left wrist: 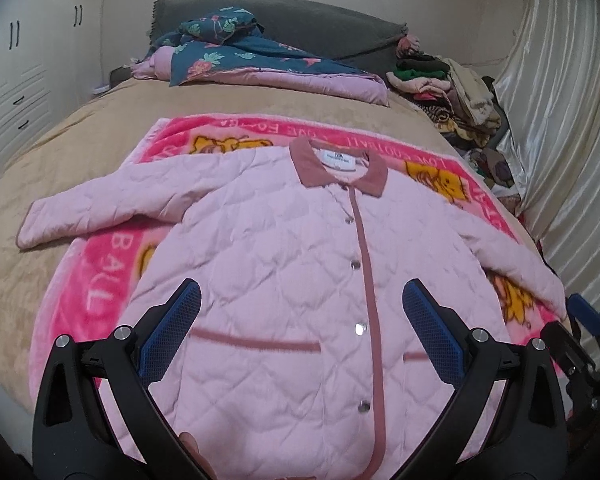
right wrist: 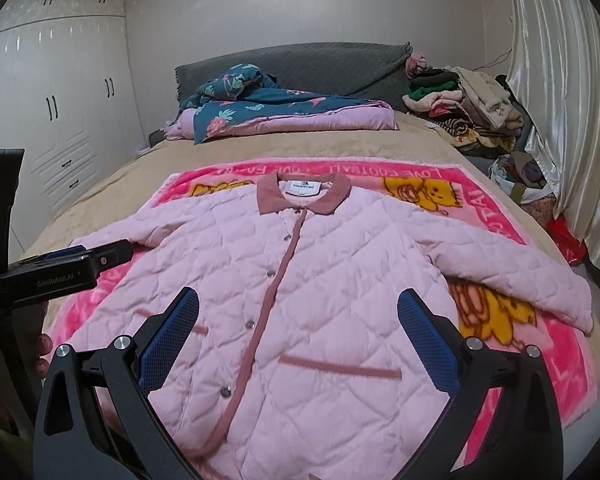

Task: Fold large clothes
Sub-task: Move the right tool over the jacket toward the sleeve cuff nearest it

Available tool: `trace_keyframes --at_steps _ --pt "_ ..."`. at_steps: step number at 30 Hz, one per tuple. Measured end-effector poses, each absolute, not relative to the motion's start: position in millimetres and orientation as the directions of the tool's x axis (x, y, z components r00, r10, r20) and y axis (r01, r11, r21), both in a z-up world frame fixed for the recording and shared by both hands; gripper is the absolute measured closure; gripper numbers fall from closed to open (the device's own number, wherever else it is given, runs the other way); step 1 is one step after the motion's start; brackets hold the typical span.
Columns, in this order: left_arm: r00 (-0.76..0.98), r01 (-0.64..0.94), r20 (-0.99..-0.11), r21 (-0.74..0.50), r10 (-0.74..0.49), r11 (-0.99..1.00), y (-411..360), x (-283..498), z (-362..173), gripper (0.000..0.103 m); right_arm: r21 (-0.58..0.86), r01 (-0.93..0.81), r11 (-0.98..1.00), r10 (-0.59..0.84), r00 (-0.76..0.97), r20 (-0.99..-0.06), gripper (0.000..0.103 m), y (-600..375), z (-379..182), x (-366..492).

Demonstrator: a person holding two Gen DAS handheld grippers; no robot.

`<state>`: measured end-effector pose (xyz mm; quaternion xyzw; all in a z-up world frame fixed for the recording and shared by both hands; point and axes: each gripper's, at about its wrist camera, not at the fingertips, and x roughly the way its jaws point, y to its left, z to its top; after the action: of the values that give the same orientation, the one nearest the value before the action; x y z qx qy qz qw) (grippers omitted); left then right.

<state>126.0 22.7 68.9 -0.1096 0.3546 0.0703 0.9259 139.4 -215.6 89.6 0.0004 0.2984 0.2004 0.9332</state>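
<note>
A pink quilted jacket [left wrist: 268,264] with a darker pink collar lies flat and buttoned, front up, on a pink cartoon blanket [left wrist: 100,292], both sleeves spread out to the sides. It also shows in the right wrist view [right wrist: 332,280]. My left gripper [left wrist: 300,312] is open and empty, held above the jacket's lower front. My right gripper [right wrist: 298,316] is open and empty, also above the lower front. The left gripper's body [right wrist: 60,272] shows at the left edge of the right wrist view, and the right gripper's body [left wrist: 580,344] at the right edge of the left wrist view.
The pink blanket [right wrist: 520,320] lies on a tan bedspread [left wrist: 60,152]. A blue floral quilt [left wrist: 240,56] sits at the grey headboard [right wrist: 320,64]. A heap of clothes [right wrist: 468,108] lies at the far right. Cream curtains [right wrist: 560,100] hang on the right, white wardrobes [right wrist: 60,100] stand left.
</note>
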Motion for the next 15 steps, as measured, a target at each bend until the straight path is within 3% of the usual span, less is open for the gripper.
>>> trace_keyframes --at_steps 15 --pt "0.723 -0.248 -0.685 -0.140 0.087 0.959 29 221 66 0.008 0.175 -0.233 0.957 0.291 0.753 -0.590 0.004 -236 73 238"
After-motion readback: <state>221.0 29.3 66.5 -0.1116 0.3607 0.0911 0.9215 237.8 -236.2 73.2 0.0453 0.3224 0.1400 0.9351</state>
